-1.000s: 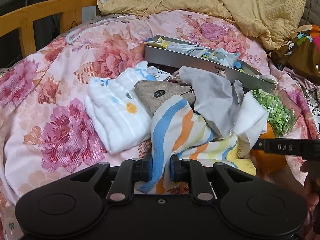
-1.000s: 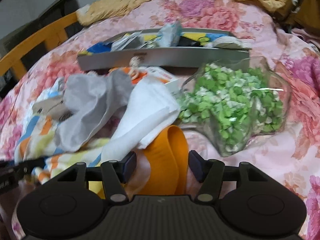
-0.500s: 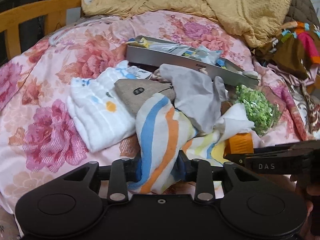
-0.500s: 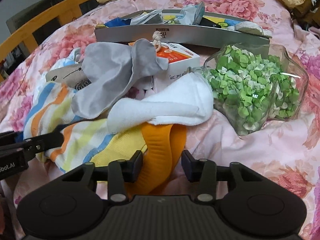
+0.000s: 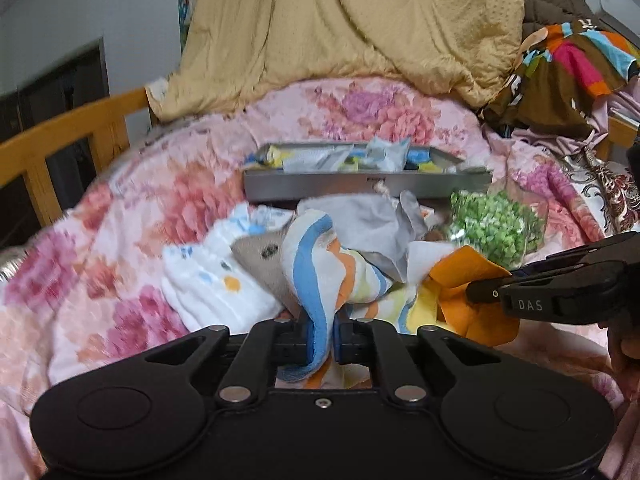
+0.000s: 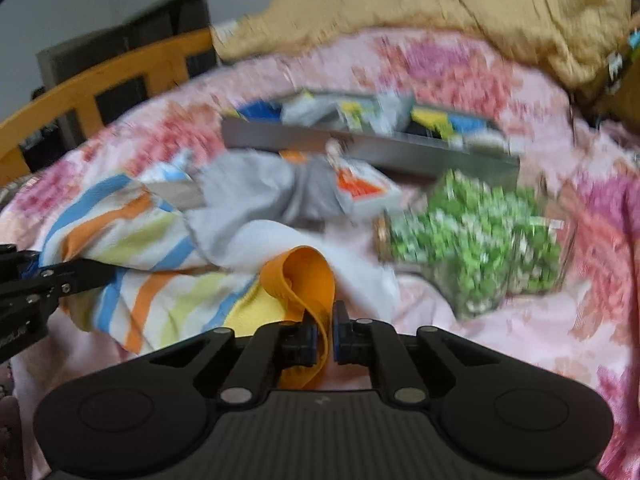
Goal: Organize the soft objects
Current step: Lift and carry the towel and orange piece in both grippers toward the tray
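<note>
My left gripper point(image 5: 322, 338) is shut on the corner of a striped blue, orange and yellow towel point(image 5: 320, 272) and lifts it off the bed. My right gripper point(image 6: 325, 338) is shut on the towel's orange edge point(image 6: 304, 276); it also shows in the left wrist view point(image 5: 552, 292). The striped towel point(image 6: 132, 236) stretches between both grippers. A grey cloth point(image 5: 376, 228), a white cloth point(image 6: 280, 240), a beige cloth point(image 5: 260, 256) and a white printed cloth point(image 5: 216, 288) lie in the pile.
A grey metal tray point(image 5: 368, 184) with packets sits behind the pile. A glass bowl of green bits point(image 5: 496, 228) stands at the right. An orange and white box point(image 6: 364, 188) lies by the grey cloth. A wooden bed rail point(image 5: 68, 136) runs along the left. A tan quilt point(image 5: 360, 28) is heaped behind.
Both grippers have closed, the left on the striped towel and the right on its orange edge, and both have risen and pulled back with the towel.
</note>
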`<state>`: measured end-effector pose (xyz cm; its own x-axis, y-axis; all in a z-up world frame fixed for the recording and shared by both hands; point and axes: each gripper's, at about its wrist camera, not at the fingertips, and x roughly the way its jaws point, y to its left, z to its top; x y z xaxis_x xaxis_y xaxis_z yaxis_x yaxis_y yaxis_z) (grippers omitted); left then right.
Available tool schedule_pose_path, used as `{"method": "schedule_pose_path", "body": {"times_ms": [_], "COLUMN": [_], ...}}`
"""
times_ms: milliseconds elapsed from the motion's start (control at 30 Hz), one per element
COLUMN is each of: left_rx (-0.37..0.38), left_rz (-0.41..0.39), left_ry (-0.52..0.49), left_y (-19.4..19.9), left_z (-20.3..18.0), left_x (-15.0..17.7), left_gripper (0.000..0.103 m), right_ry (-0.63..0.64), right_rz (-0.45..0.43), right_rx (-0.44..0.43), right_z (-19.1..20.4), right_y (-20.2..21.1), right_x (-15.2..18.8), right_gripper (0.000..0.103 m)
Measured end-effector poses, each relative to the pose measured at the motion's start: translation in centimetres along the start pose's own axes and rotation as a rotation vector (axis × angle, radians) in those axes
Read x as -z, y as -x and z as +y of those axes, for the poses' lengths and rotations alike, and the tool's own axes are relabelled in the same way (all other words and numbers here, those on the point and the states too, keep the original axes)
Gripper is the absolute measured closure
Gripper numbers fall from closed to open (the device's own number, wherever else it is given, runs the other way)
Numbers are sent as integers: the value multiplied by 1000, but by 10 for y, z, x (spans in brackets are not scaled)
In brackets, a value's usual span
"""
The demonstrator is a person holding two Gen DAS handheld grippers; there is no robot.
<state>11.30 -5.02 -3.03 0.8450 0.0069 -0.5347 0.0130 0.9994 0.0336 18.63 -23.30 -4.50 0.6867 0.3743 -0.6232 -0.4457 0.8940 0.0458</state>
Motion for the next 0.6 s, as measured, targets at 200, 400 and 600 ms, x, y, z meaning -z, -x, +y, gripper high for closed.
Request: {"method": "schedule_pose_path", "body": {"times_ms": [200, 400, 600], "left_rx": [18, 101, 121], "left_rz": [-42, -92, -132], "left_ry": [62, 164, 208], "left_y": [21, 29, 20], "left_z": [8, 15, 13], "left_x": [-20, -49, -88], "left_gripper": [94, 94, 94], "right_ry": [5, -23, -67], "right_rz": [-117, -168, -206], "right_rx": [-45, -64, -74], "right_z": [7, 3, -14], "right_y": [24, 33, 32], "right_x": [-3, -11, -30], "right_gripper": [96, 96, 95]}}
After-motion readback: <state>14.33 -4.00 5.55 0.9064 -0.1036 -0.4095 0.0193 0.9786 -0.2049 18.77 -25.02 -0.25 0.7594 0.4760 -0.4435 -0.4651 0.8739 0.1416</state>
